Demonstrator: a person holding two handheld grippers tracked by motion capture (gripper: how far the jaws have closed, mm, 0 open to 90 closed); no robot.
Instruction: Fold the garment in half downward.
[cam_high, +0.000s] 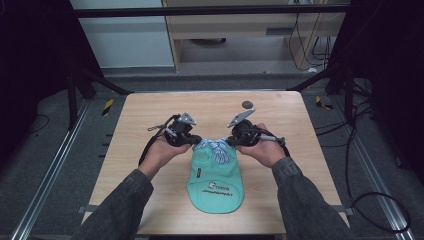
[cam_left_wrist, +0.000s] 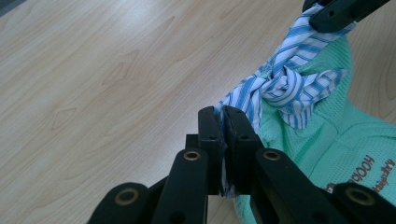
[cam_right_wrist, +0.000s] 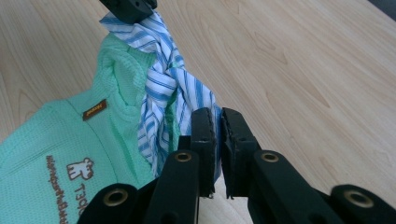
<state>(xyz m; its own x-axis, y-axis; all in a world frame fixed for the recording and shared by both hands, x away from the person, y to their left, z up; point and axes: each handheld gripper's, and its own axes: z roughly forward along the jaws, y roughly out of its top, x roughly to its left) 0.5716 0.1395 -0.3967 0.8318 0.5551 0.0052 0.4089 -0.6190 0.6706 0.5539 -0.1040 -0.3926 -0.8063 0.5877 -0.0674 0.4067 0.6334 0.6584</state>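
Overhead, high view: a mint-green knit garment (cam_high: 216, 180) lies flat on the wooden table (cam_high: 150, 115), printed end toward the person, its striped tie at the far end between the two tools
Left gripper, high view: left gripper (cam_high: 192, 140) held in the left hand (cam_high: 162, 150) just beside the garment's far left corner
Right gripper, high view: right gripper (cam_high: 233, 141) held in the right hand (cam_high: 265, 147) at the far right corner; a small dark disc (cam_high: 247, 104) sits well apart, farther up the table
Left gripper view, jaws: clenched on one tail of the blue-and-white striped fabric tie (cam_left_wrist: 285, 86), cloth pinched between the pads
Left gripper view, knot: a formed knot sits at the middle of the tie, over the green collar; the other gripper's tip holds the far tail at the top right
Right gripper view, jaws: pressed together on the other tail of the tie, with striped cloth showing at the inner pad; a thin gap remains between the tips
Right gripper view, garment: a brown label (cam_right_wrist: 95, 109) and printed lettering lie below the collar
Step in hand, judged: drawing the knot snug
Technique, judged: pull both tails outward evenly and level with the table, keep each grip near the tail ends, and stop once the knot seats so the collar does not bunch or lift
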